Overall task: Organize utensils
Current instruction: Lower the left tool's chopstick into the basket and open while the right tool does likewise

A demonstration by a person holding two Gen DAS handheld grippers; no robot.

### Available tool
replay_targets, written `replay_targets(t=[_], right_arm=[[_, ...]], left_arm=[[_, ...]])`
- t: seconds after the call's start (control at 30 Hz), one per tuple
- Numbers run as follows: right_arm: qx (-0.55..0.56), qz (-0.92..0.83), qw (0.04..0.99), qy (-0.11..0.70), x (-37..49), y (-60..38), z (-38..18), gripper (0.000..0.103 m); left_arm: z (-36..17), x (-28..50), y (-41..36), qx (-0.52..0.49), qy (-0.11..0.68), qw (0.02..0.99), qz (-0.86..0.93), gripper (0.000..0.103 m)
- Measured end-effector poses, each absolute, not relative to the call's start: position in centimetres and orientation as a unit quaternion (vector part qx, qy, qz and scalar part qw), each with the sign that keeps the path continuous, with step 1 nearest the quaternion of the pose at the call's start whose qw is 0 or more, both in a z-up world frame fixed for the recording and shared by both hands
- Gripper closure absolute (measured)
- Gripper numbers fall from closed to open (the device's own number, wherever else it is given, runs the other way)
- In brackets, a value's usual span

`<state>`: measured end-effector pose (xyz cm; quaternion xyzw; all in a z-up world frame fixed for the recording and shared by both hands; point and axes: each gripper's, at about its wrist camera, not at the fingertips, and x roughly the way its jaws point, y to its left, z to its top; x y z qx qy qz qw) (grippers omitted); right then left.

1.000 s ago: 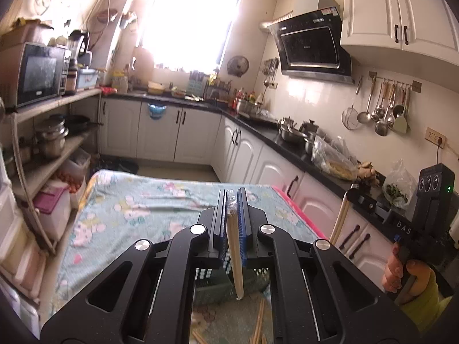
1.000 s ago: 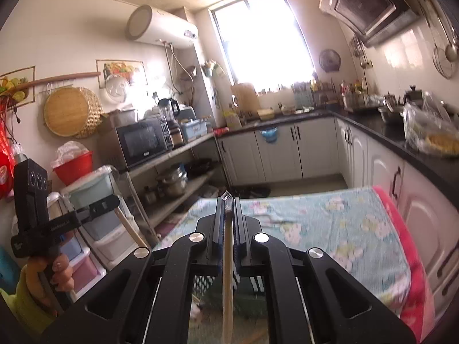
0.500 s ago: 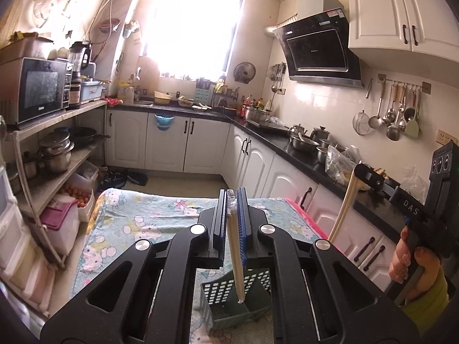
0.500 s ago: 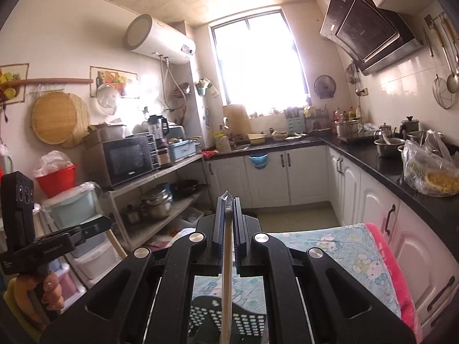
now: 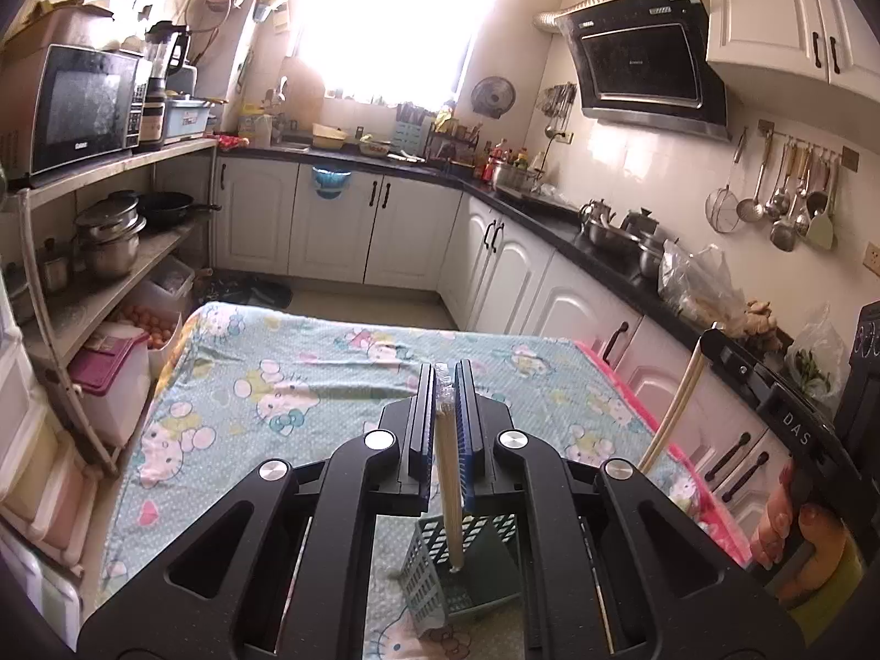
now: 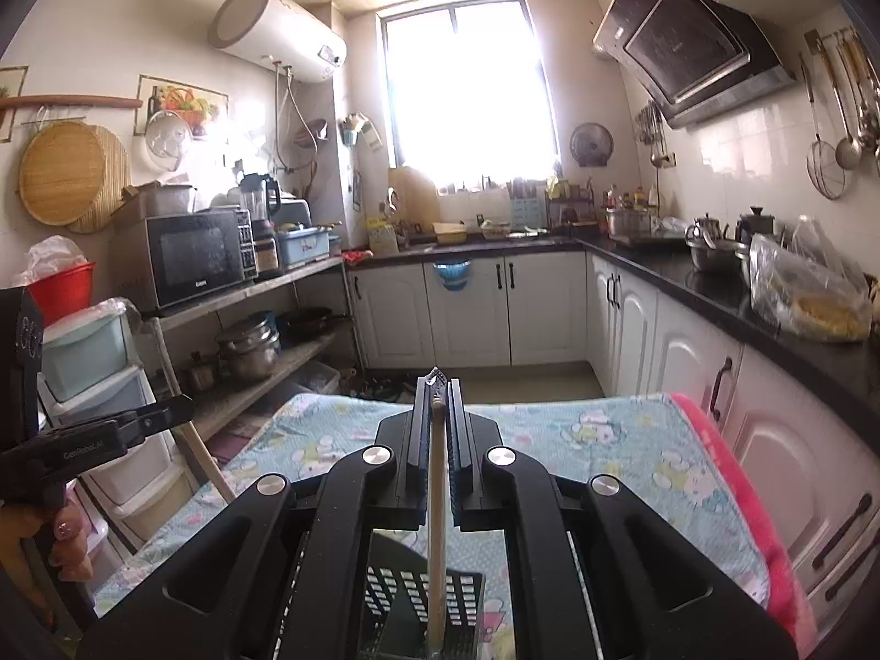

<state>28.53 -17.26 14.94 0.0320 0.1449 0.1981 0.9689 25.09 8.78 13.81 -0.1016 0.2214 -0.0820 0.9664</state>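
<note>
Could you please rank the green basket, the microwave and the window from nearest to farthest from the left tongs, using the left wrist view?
1. Green basket: on the table just below the left tongs.
2. Microwave: on the shelf at the left.
3. Window: on the far wall, straight ahead.

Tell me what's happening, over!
Left gripper shut on chopsticks. Right gripper shut on a chopstick. Both above slotted basket. Nothing blocking.
</note>
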Motion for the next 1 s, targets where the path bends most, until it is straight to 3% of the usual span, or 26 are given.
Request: replay_targets(t=[0.5, 0.57, 0.63, 0.87, 1.0], right_arm=[[0.056, 0.188, 0.963, 0.184, 28.4, -16.9, 12.1, 0.096], [0.058, 0.188, 0.961, 0.194, 28.3, -17.0, 11.8, 0.092], [0.064, 0.184, 0.96, 0.199, 28.2, -17.2, 11.6, 0.076], [0.069, 0.175, 0.962, 0.198, 26.1, -18.1, 11.4, 0.061], [0.062, 0.172, 0.963, 0.198, 24.9, -18.6, 11.5, 0.053]], left_arm=[[10.3, 25.3, 8.5, -0.101, 0.248, 0.96, -0.077, 0.099], [10.0, 25.3, 8.5, -0.101, 0.251, 0.96, -0.076, 0.099], [9.8, 25.1, 8.4, -0.103, 0.254, 0.959, -0.075, 0.099], [9.8, 24.1, 7.9, -0.098, 0.257, 0.959, -0.07, 0.096], [9.7, 23.4, 8.0, -0.105, 0.259, 0.958, -0.063, 0.075]])
